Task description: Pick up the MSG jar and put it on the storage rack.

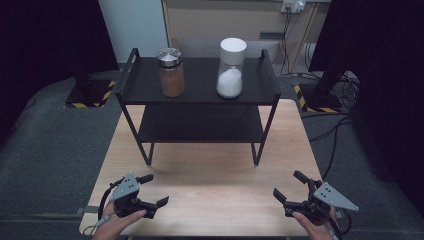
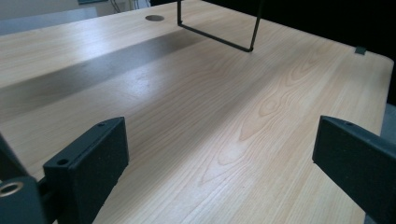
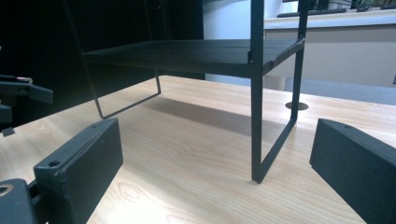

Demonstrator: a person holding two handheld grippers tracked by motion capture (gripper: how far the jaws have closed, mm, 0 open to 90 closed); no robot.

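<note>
Jars (image 1: 171, 72) well beyond both tongs (image 1: 154, 190)

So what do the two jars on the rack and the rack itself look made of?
Brown-filled jar: clear glass or plastic, shiny metal-looking lid. White-filled jar: clear body, matte white cap, probably plastic. Rack: thin matte black frame and shelves, likely painted metal.

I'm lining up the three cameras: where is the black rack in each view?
High view: rack at centre top, standing on the table, two jars on its upper shelf.
Left gripper view: one foot bar at the top edge.
Right gripper view: lower shelf and legs across the upper middle.
Shared landmark: the wooden tabletop.
</note>
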